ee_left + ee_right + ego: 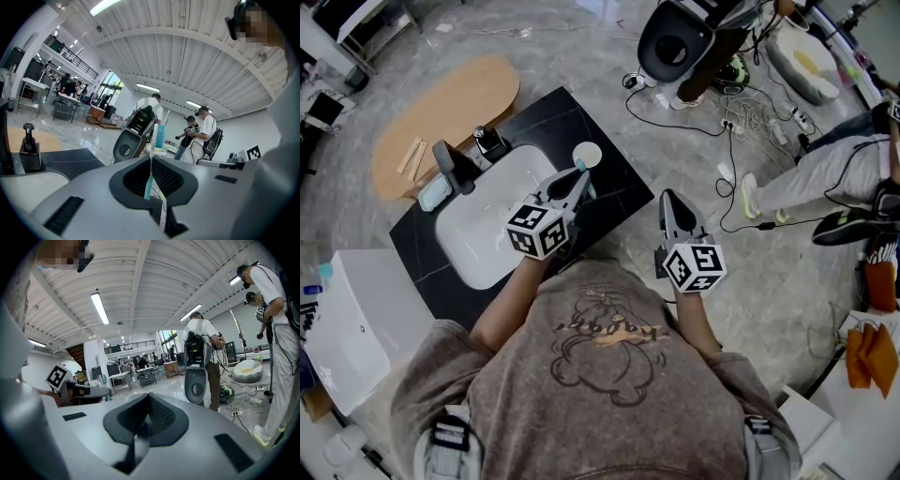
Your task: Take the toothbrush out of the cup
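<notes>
**Toothbrush pinched in the left tongs, cup just beyond**

Toothbrush stands upright with its bristles on top. The left gripper has its jaws shut tight on the handle. It hangs over the black counter beside the sink, and the white cup sits just past its tips. The lift looks about done to me. Next the brush wants carrying clear and setting down. The left gripper view shows the grip but no cup, while the head view shows the cup and hardly any brush. The right gripper is closed on nothing.
</notes>
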Tool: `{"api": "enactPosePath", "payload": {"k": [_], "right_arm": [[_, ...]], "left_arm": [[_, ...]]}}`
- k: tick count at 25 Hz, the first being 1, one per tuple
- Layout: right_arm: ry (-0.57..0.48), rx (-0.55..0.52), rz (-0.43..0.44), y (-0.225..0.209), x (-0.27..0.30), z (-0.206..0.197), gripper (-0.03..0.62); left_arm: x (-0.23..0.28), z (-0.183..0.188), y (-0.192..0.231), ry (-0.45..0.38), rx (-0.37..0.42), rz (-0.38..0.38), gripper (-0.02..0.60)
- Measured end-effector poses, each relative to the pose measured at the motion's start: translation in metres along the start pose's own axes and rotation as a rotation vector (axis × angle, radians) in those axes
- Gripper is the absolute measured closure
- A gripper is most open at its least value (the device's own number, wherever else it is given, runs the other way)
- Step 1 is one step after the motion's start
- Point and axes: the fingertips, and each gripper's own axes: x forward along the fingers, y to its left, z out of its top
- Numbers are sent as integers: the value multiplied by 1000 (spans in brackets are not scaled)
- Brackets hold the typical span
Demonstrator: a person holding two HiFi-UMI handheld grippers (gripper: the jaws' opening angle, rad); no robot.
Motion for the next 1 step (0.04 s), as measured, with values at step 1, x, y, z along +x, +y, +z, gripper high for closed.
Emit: {"api": "enactPosePath", "payload": {"k": [1], "right_arm": [[0, 0, -1, 0, 0, 0, 591]], "left_arm": [[0, 0, 0, 1, -2, -1, 546]]}}
